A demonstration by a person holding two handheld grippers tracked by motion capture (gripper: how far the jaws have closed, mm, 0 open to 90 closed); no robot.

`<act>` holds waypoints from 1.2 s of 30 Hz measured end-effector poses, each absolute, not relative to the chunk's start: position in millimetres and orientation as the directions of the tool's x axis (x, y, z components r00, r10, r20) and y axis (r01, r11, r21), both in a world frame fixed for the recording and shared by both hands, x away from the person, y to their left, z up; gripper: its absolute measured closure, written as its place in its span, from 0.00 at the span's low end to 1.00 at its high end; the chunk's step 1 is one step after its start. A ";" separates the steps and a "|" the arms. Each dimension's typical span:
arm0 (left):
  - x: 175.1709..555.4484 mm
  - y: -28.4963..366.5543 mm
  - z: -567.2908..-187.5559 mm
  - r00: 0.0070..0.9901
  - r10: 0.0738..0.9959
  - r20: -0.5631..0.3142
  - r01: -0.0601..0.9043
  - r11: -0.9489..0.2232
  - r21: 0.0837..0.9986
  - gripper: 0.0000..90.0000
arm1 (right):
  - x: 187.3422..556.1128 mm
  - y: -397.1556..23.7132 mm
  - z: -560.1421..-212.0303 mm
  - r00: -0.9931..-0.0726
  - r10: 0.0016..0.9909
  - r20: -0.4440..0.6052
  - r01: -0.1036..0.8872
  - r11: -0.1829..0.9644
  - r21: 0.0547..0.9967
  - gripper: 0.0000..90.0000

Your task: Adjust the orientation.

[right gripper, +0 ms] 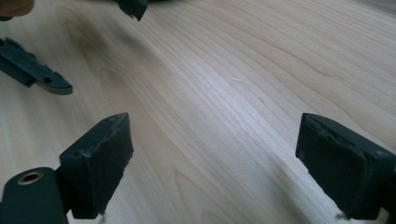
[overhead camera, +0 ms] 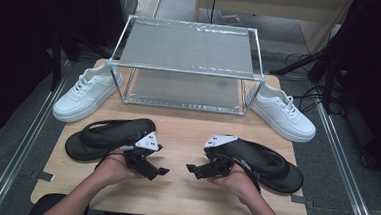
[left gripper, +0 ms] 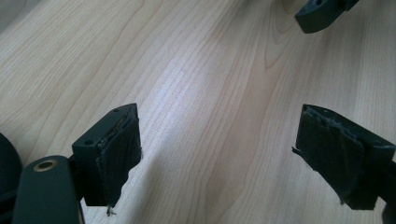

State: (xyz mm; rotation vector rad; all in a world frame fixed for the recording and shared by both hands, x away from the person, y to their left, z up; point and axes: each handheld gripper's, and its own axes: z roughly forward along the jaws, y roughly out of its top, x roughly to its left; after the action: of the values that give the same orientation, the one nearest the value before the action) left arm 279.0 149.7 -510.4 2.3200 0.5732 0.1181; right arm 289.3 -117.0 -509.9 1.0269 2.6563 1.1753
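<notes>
High view first: the pale wooden table (overhead camera: pixel 173 186) carries everything, and the biggest item on it is the silver metal-framed rack with two grey mesh shelves (overhead camera: pixel 187 52), standing at twelve o'clock from the table's middle. Flanking the rack's lower shelf are two white lace-up sneakers — the left white sneaker (overhead camera: pixel 86 93) at ten o'clock, the right white sneaker (overhead camera: pixel 281 113) at two o'clock, each just beside a rack leg.

Nearer the person lie two black rubber flip-flops. The left black flip-flop (overhead camera: pixel 106 137) sits at nine o'clock, its toe end just beside the left tongs (overhead camera: pixel 162 171); the right black flip-flop (overhead camera: pixel 270 165) sits at three o'clock, partly under the right hand (overhead camera: pixel 236 183). The left hand (overhead camera: pixel 112 170) comes in at seven o'clock.

Both tongs point toward each other across the table's middle, tips near but apart. The right tongs (overhead camera: pixel 191 167) stand wide with nothing between them, and the left tongs likewise.

Left gripper view confirms it: the left tongs (left gripper: pixel 219 154) are spread wide over bare wood grain, their dark pads (left gripper: pixel 119 154) frayed at the edges, with one tip of the other tool at one o'clock. Right gripper view shows the right tongs (right gripper: pixel 212 163) equally wide — empty, only table beneath.
</notes>
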 end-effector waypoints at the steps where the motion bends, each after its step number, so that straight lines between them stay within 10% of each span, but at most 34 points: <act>1: 278.6 149.6 -509.9 0.897 0.432 -0.087 0.370 -0.632 0.681 0.17 | 289.1 -117.5 -508.8 -0.780 0.592 0.201 0.544 0.485 0.685 0.12; 9: 282.3 162.8 -498.7 0.885 0.447 -0.130 0.406 -0.603 0.687 0.47 | 290.1 -124.5 -500.2 -0.785 0.594 0.176 0.520 0.478 0.708 0.15; 12: 282.5 170.6 -487.3 0.867 0.477 -0.146 0.434 -0.576 0.692 0.55 | 288.5 -128.4 -497.8 -0.816 0.557 0.152 0.476 0.499 0.724 0.39; 23: 280.8 185.8 -476.8 0.864 0.484 -0.141 0.437 -0.582 0.685 0.63 | 292.2 -131.6 -486.7 -0.832 0.537 0.141 0.431 0.465 0.774 0.58; 36: 288.6 218.2 -466.7 0.801 0.568 -0.188 0.519 -0.505 0.689 0.61 | 298.2 -135.9 -486.3 -0.812 0.552 0.190 0.483 0.453 0.749 0.54</act>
State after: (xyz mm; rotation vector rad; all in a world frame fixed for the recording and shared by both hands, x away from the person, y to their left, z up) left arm 288.6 218.2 -466.7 2.2070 0.7984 0.0798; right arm 298.2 -135.9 -486.3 0.9306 2.6080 1.3036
